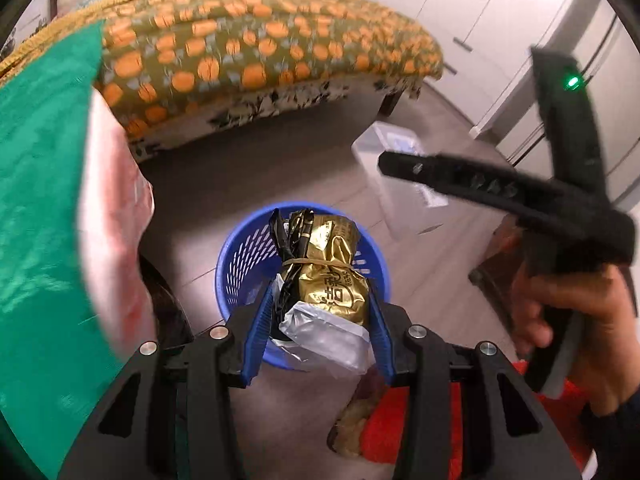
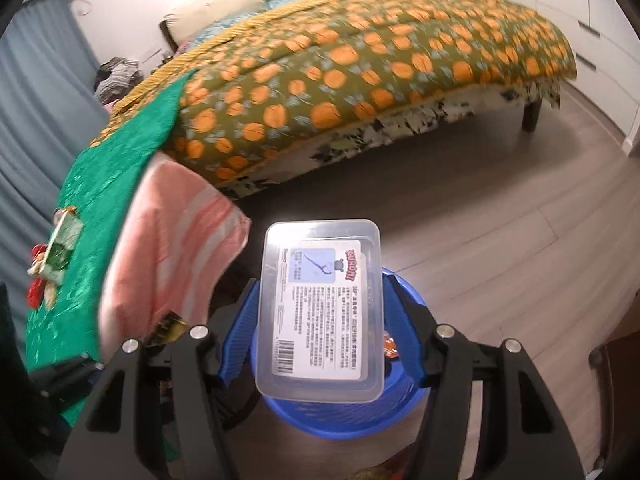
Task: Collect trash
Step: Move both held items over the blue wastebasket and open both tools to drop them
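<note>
In the left wrist view my left gripper (image 1: 320,312) is shut on a gold foil packet (image 1: 328,272) tied with a rubber band and bundled with black and clear wrappers, held over the blue waste basket (image 1: 236,264). In the right wrist view my right gripper (image 2: 320,320) is shut on a clear plastic box (image 2: 320,304) with a printed label, held above the blue basket (image 2: 340,420). The right gripper's body (image 1: 560,208) and the hand that holds it show at the right of the left wrist view, with the clear box (image 1: 392,168) beyond it.
A bed with an orange-spotted quilt (image 2: 360,80) stands behind. A green cloth (image 2: 100,208) covers a surface at left, with small wrappers (image 2: 56,256) on it and a pink towel (image 2: 172,248) hanging off. White cupboards (image 1: 500,20) line the right. Red items (image 1: 400,420) lie on the floor.
</note>
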The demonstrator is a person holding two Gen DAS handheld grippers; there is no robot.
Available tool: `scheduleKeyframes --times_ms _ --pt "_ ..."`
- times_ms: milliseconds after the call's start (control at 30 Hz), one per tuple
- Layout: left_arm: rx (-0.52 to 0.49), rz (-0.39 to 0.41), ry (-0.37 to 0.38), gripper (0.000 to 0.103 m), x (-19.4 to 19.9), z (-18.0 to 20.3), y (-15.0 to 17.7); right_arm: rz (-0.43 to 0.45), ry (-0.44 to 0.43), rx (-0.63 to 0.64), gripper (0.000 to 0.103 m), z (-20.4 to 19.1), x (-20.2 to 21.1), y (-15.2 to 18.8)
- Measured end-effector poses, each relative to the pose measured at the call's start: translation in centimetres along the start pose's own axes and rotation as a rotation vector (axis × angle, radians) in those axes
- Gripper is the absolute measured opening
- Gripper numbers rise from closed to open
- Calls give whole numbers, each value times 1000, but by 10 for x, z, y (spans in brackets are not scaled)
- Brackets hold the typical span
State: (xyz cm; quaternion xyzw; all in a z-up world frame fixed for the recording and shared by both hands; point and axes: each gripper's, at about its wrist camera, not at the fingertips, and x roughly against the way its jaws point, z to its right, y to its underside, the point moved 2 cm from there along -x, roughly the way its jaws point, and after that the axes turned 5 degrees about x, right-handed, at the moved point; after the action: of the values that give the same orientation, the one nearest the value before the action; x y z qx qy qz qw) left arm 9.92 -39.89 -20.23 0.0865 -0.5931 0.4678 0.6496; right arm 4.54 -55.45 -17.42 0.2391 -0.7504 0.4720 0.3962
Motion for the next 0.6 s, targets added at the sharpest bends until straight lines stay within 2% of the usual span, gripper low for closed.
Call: scheduleKeyframes --times_ms 133,167,200,233,267,333,467,567,600 --pt "11 -15 -25 45 -43 -3 -4 -28 -20 -47 61 19 -22 0" --pt "5 -9 -20 49 -50 -4 -4 -35 -30 -55 63 21 -27 0" --pt "-3 -2 -28 63 -58 -7 -3 -39 -44 -72 79 25 -33 0" --pt "-8 -3 -46 71 -62 -9 -1 -34 -41 -87 88 28 -33 0" --pt "-8 -8 -72 75 -70 -11 0 -27 -24 -101 88 33 -33 0" --pt "2 -24 -80 75 -71 -12 3 0 -12 -115 88 38 -26 -2" --pt "5 2 -17 79 -34 2 15 113 36 -90 91 38 5 -4" --pt "-23 96 57 92 29 16 25 172 110 -37 97 28 24 -1" --pt "-28 124 66 93 47 15 29 188 133 -13 97 23 28 0"
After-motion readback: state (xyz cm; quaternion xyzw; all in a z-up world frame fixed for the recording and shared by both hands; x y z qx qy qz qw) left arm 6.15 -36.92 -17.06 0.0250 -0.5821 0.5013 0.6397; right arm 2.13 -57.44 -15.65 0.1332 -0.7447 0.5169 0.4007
